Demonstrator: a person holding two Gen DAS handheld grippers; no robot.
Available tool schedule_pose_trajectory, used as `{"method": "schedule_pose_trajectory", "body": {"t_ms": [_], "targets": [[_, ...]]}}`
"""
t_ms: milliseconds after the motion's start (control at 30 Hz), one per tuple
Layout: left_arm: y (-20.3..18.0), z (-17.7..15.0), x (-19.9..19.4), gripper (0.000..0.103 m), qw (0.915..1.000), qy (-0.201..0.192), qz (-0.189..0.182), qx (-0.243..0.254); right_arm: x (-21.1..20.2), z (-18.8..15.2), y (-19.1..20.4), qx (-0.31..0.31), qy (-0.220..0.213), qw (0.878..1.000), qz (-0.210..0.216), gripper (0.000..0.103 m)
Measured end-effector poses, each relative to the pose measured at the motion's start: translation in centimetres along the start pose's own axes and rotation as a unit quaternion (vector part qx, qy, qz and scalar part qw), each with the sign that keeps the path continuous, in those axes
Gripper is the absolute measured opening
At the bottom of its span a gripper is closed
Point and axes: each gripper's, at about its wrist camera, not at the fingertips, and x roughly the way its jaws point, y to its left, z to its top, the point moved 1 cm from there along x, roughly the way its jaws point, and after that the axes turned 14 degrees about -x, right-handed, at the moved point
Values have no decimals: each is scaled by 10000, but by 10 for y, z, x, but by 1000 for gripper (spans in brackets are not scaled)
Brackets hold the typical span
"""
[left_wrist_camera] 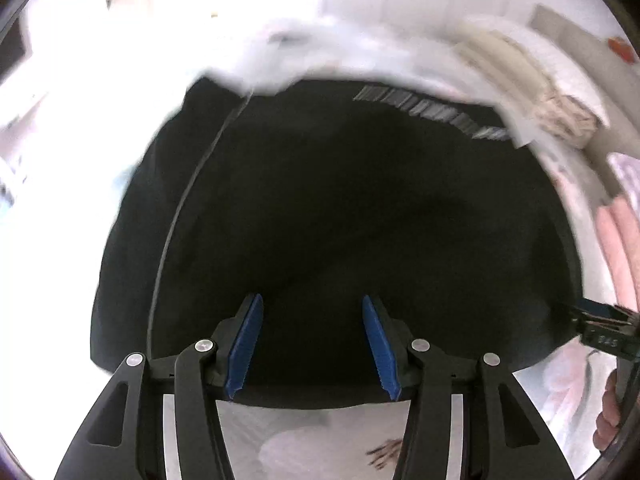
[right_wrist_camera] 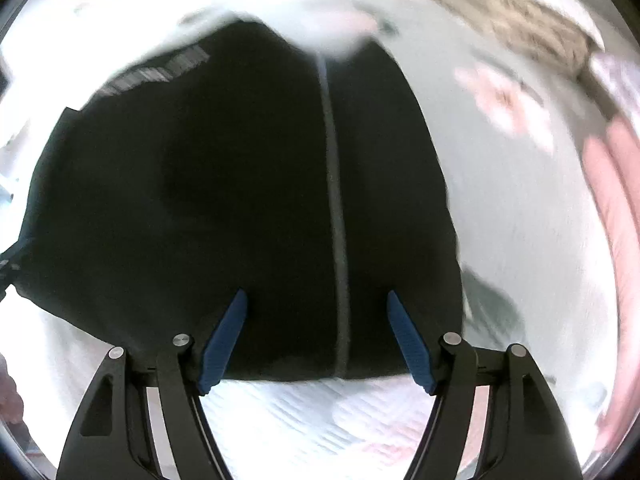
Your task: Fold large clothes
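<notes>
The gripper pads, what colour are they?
Blue, ribbed pads on black fingers; clearest in the left wrist view.

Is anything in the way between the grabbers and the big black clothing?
Nothing visible is. The black fabric garment lies right below the open left gripper and the open right gripper, with only air between. The pictures are blurry, though.

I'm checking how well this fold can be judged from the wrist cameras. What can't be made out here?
- Black garment: sleeves and collar unidentifiable in both wrist views; the dark cloth shows almost no folds.
- Grey print near its far edge: unreadable, smeared by motion.
- Beige cloth pile: right wrist view, blurred.
- Right gripper: cut off by the left view's edge; its fingers can't be read there.
</notes>
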Motion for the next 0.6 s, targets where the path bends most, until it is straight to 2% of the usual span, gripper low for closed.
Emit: {"method": "schedule_pose_trajectory", "body": {"t_ms": [67, 133, 200, 333, 400, 433, 467, 600], "targets": [[7, -2, 16, 53, 9998, 182, 26, -91, 9, -1, 0, 26, 42, 9999, 110, 80], [4, 0, 20, 53, 9998, 180, 49, -66, 11, 4, 5, -105, 89, 9999, -41, 86], [2, 5, 16, 53, 9998, 188, 41, -38, 11, 6, 6, -153, 135, 9998, -34, 86], [15, 22, -9, 54, 9997, 48, -239, -34, -9, 7, -12, -89, 59, 9991, 413, 86], [32, 38, -25, 61, 9994, -84, -281, -166, -26, 9, -28, 57, -170, 9980, 611, 86], [45, 50, -32, 74, 9990, -152, -287, -293, -30, 8, -41, 140, -235, 9972, 699, 88], [55, 56, -35, 80, 9987, -197, -286, -381, -32, 9, -52, 241, -285, 9960, 809, 89], [97, 90, -38, 80, 9966, -383, -71, -724, -16, 19, -102, 668, -262, 9917, 1066, 90]]}}
